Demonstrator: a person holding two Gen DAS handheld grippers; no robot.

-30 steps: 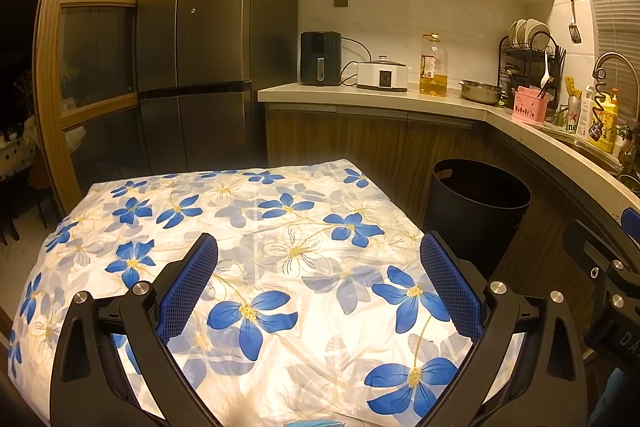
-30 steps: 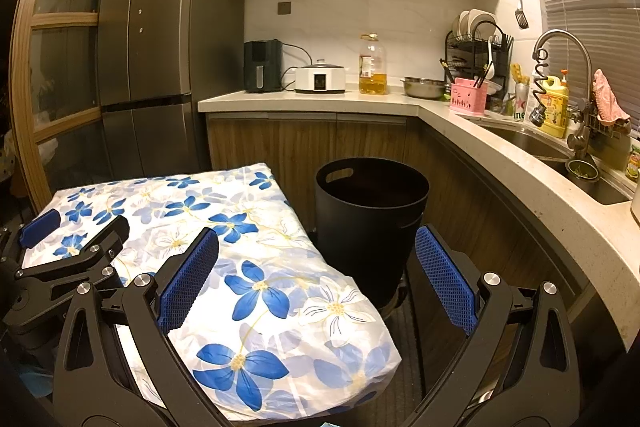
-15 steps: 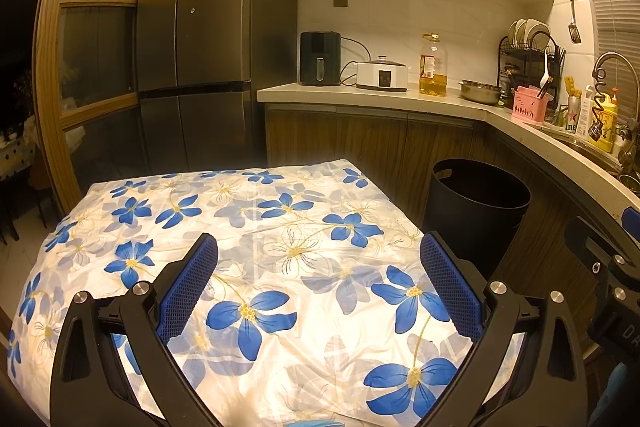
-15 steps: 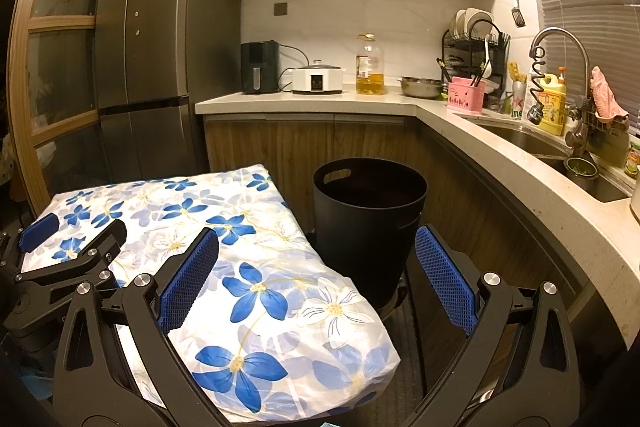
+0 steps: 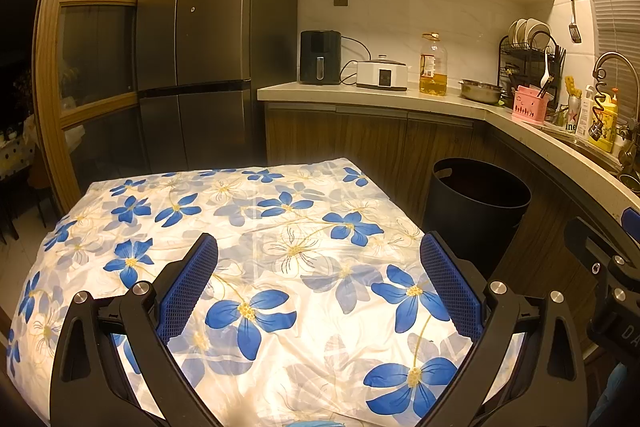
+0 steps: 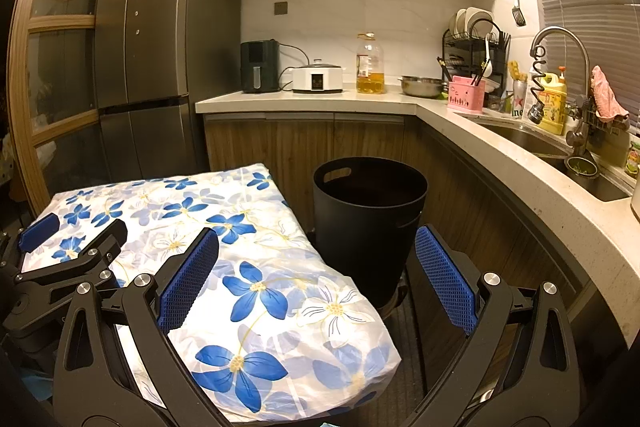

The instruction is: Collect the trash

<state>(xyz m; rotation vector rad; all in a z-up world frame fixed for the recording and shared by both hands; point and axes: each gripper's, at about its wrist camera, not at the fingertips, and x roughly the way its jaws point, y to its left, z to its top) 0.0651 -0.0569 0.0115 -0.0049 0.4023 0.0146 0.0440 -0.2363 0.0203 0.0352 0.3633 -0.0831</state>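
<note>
Claws: my left claw (image 5: 318,291) and right claw (image 6: 316,287) both gape wide, gripping nothing.
Tabletop: flowered cloth (image 5: 280,247) under me.
Bin: black bin (image 6: 370,219) just beside it.

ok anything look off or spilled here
Nothing spilled or damaged. One oddity for a trash job: the floral tablecloth shows no trash at all, and the black bin stands upright beside it. Both the left gripper and right gripper are open, holding nothing.

cloth-covered table (image 5: 280,247) under and ahead of left gripper (image 5: 318,283), bin (image 6: 370,215) on floor ahead of right gripper (image 6: 316,281), just right of table, counter (image 6: 320,101) behind, fridge (image 6: 160,67) far left, sink (image 6: 560,151) far right
</note>
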